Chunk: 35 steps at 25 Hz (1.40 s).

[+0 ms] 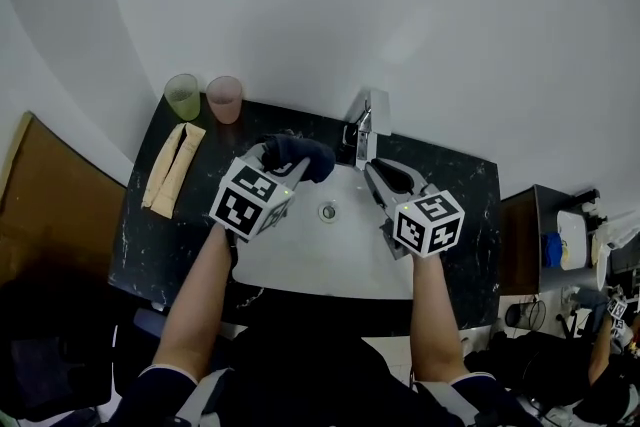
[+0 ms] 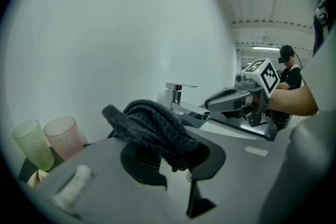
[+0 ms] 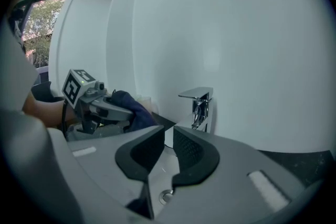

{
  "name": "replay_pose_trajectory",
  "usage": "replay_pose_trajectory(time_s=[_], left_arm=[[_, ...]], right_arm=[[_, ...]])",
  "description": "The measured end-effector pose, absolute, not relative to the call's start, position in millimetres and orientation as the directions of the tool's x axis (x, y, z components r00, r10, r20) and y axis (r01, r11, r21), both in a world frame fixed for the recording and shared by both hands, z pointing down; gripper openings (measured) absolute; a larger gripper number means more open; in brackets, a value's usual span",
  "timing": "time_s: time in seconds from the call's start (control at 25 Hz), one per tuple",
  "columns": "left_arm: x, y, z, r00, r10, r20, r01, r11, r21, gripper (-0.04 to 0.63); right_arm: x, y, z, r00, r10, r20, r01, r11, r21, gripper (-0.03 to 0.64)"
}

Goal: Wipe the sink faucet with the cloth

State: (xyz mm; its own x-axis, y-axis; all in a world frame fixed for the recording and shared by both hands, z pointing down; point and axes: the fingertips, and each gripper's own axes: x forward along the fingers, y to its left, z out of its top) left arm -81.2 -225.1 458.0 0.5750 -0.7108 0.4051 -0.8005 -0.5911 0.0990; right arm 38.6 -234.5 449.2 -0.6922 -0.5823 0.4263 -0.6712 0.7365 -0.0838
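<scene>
Left tongs (image 2: pixel 173 161) pinching dark cloth (image 2: pixel 152 126), above sink (image 1: pixel 300 260), 9 o'clock from faucet (image 1: pixel 365 127). Right tongs (image 3: pixel 168 150) nearly together, narrow gap, empty, 5 o'clock from faucet. Two cups (image 1: pixel 204 97) at table (image 1: pixel 150 245) 10 o'clock corner.

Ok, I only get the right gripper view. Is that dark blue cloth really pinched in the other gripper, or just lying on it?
Observer: Pinched. The left gripper view shows the dark cloth bunched between the pads of the left gripper, which press on it.
Operator: Is anything lying over on that side?
Observer: Yes, the head view shows a long beige folded thing, maybe a towel, on the left side of the counter.
Operator: Anything else?
Observer: Two cups, a green cup and a pink cup, stand behind it by the wall.
</scene>
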Motion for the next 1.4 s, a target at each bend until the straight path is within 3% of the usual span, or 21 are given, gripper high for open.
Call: replay_pose_trajectory(time_s=[0.8, 1.4], left_arm=[[-16, -342, 543, 0.509, -0.592, 0.625, -0.712, -0.698, -0.082, 0.06], [-13, -363, 458, 0.612, -0.688, 0.39, -0.734, -0.677, -0.042, 0.058]], right_arm=[[39, -236, 459, -0.637, -0.608, 0.474, -0.706, 0.706, -0.045, 0.017], [35, -237, 458, -0.648, -0.614, 0.45, -0.71, 0.701, -0.065, 0.008]])
